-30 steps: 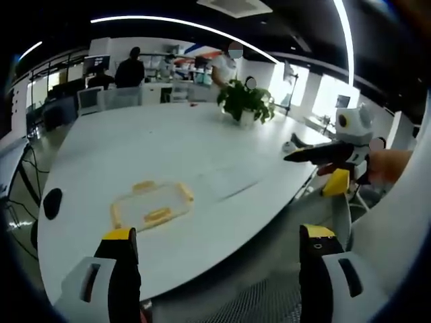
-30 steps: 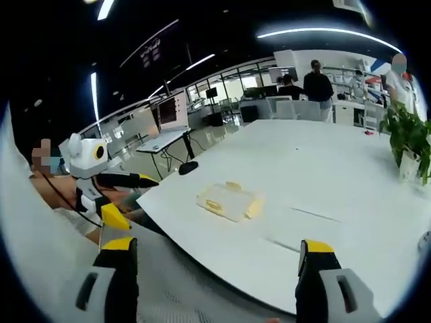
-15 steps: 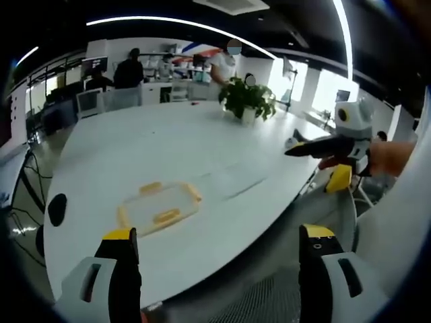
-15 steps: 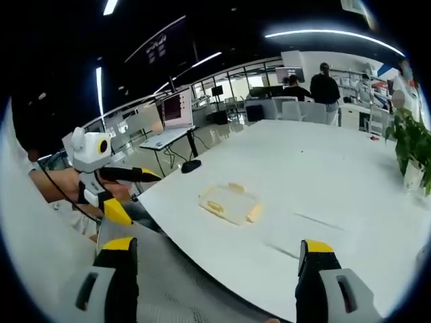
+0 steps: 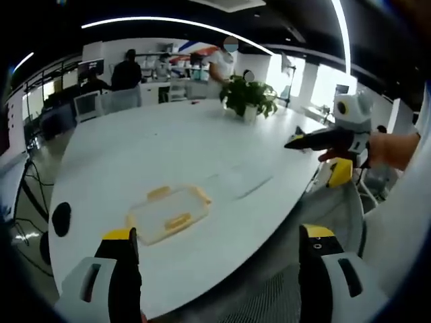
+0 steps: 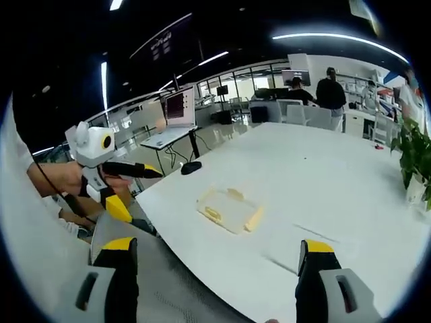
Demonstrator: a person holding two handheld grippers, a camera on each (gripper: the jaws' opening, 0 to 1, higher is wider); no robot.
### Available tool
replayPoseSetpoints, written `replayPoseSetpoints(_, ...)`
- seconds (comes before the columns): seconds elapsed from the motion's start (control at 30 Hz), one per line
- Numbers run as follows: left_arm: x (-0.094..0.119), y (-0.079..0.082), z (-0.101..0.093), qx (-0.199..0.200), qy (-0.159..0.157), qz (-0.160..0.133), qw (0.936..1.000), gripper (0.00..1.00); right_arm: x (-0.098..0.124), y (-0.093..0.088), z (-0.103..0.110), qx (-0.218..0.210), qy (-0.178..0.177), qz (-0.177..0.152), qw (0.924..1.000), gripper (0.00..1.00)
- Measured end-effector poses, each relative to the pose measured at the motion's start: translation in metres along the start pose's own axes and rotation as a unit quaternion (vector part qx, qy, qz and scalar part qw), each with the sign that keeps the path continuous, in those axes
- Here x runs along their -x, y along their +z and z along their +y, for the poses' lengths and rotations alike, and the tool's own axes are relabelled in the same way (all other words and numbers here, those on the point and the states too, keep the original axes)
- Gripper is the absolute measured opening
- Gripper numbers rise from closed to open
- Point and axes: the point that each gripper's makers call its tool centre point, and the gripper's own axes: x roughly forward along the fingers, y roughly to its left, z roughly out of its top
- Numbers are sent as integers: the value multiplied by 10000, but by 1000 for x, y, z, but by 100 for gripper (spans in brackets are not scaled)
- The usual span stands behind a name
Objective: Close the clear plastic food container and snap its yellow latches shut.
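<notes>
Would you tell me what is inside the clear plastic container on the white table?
The container looks empty through its clear top; its yellow latches cover small parts of the rim.

On the table there is one container with three yellow latches visible, and one plant at the far end of the table. Beside the table's edge there is one black mouse-like object. Two grippers are present: left and right. Behind the table at least three people stand.
</notes>
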Motion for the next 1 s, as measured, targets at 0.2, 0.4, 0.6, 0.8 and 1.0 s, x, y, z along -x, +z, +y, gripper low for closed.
replayPoseSetpoints(0.2, -3, 6, 8, -91, 12, 1, 10000, 98, -5, 3, -3, 93, 17, 9, 10000, 99)
replayPoseSetpoints(0.4, -4, 10, 15, -171, 45, 2, 9998, 98, -10, 8, -7, 170, 42, 31, 9998, 99)
replayPoseSetpoints(0.6, -5, 12, 21, -114, 54, -33, 9999, 98, -17, 12, -6, 216, 112, 7, 9997, 99)
replayPoseSetpoints(0.8, -7, 13, 26, -231, 57, 12, 9997, 98, -24, 15, -6, 296, 216, 80, 9993, 99)
replayPoseSetpoints(1.0, -9, 16, 33, -306, 61, 56, 9995, 98, -30, 18, -10, 419, 246, 132, 9987, 99)
